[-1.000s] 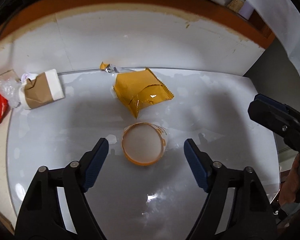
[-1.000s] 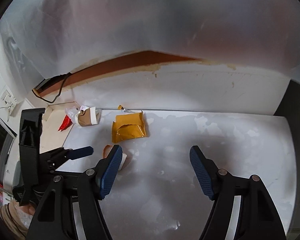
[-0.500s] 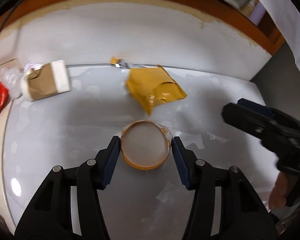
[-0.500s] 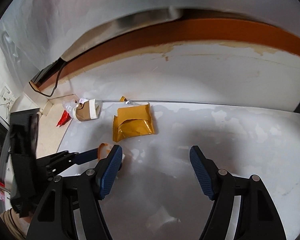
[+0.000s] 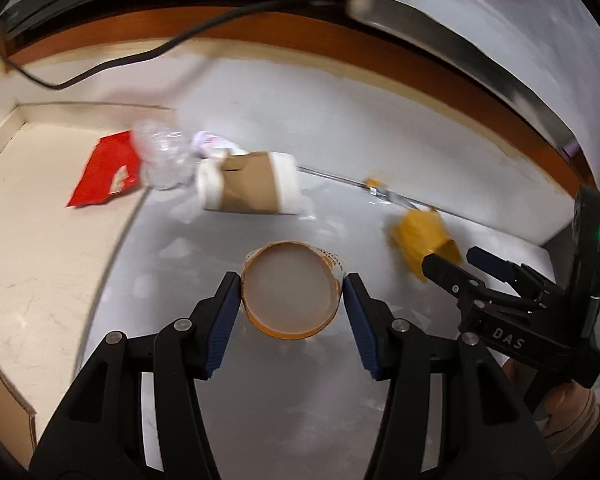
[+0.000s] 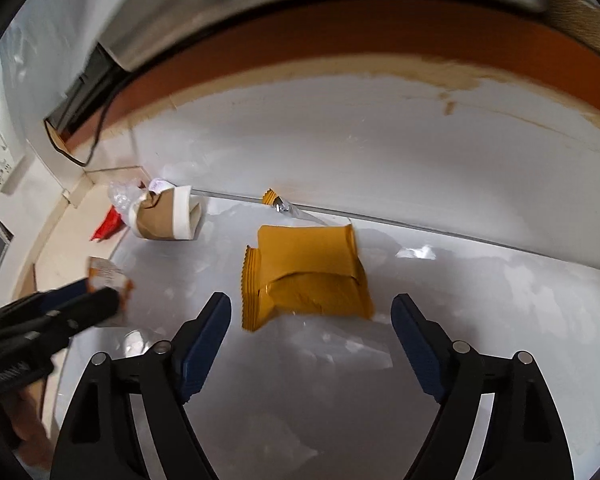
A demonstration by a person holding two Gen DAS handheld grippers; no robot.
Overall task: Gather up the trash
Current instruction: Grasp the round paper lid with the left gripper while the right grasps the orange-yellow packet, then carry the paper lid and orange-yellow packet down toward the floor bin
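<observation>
Since a second ago my left gripper [image 5: 292, 294] has closed in around the small paper cup [image 5: 291, 289], and the view has swung left, so the red wrapper [image 5: 104, 172] and crumpled clear plastic [image 5: 162, 158] now sit well inside the frame. My right gripper [image 6: 311, 312] has come down and nearer to the yellow snack packet [image 6: 308, 272].

On the left, both blue pads press against the cup's orange rim, one on each side: I have it clamped, with the cup's open mouth facing the camera. In the right wrist view the same cup [image 6: 108, 276] shows at the far left, pinched at the left gripper's tip.

On the right, the jaws are opening wide, with nothing gripped. The yellow packet lies flat on the white table [image 6: 480, 300] just beyond the fingertips, roughly centred between them but not touching.

The squashed brown-and-white cup [image 5: 252, 186] lies on its side further back and to the left, touching the clear plastic. A small torn yellow scrap [image 6: 274, 199] rests at the table's far edge behind the packet.
</observation>
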